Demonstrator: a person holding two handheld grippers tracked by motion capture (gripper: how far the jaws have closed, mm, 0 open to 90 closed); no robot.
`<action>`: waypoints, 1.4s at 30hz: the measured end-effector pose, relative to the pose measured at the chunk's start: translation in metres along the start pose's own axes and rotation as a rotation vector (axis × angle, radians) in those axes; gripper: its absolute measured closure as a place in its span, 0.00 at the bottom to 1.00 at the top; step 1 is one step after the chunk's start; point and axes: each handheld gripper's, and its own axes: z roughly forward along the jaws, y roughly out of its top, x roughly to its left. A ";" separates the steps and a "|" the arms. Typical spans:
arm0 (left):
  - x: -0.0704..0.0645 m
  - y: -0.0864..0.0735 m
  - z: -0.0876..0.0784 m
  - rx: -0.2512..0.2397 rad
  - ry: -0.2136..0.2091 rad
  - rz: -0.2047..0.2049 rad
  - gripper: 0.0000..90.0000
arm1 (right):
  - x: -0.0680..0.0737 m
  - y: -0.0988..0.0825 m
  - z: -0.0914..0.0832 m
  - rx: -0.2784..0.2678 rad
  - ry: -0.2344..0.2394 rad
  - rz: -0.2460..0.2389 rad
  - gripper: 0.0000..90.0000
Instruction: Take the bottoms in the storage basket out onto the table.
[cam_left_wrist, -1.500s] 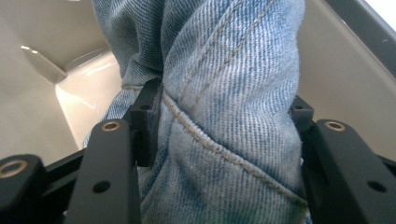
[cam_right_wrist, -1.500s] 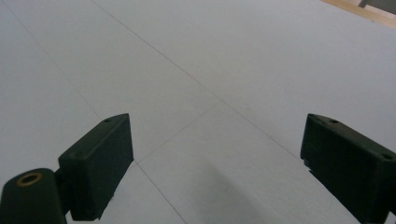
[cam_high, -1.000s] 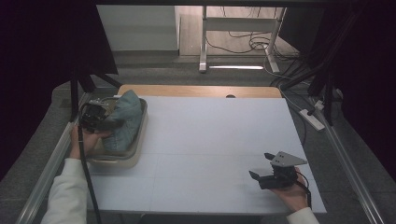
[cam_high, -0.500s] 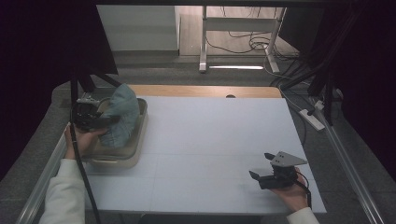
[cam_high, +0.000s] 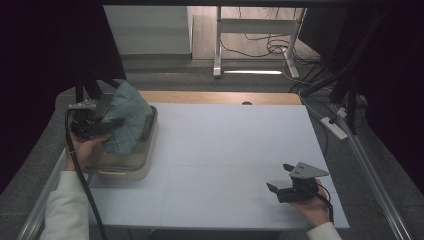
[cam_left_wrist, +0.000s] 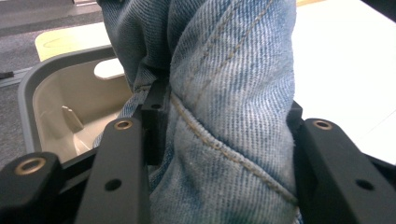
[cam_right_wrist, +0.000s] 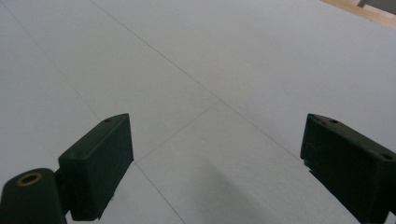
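Note:
A bundle of blue denim (cam_high: 127, 117) stands partly lifted out of a beige plastic tub (cam_high: 131, 167) at the table's left edge. My left gripper (cam_high: 107, 125) is shut on the denim (cam_left_wrist: 233, 102), whose thick folds fill the space between the two black jaws. The tub (cam_left_wrist: 70, 107) lies behind and below the cloth, its inside bare where visible. My right gripper (cam_high: 281, 178) rests near the table's front right corner, held low over the white top. Its jaws stand wide apart with nothing between them (cam_right_wrist: 215, 154).
The white table top (cam_high: 230, 145) spreads between the two hands, with a wooden strip (cam_high: 220, 97) along its far edge. Cables (cam_high: 320, 95) and a power strip (cam_high: 336, 127) lie beyond the right side. A metal frame (cam_high: 220, 45) stands on the floor behind.
My left gripper has risen and drawn the denim up and toward the left, so the cloth stands higher out of the tub. The right gripper has stayed in place.

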 end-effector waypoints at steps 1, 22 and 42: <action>0.000 0.000 0.000 -0.004 -0.005 -0.001 0.60 | 0.000 0.000 0.000 0.000 0.000 -0.001 0.10; 0.005 0.000 -0.015 -0.105 -0.047 -0.047 0.60 | 0.000 0.000 0.000 -0.001 -0.002 0.003 0.10; 0.003 0.002 -0.026 -0.181 -0.082 -0.060 0.60 | 0.000 0.000 0.000 0.002 -0.003 0.001 0.10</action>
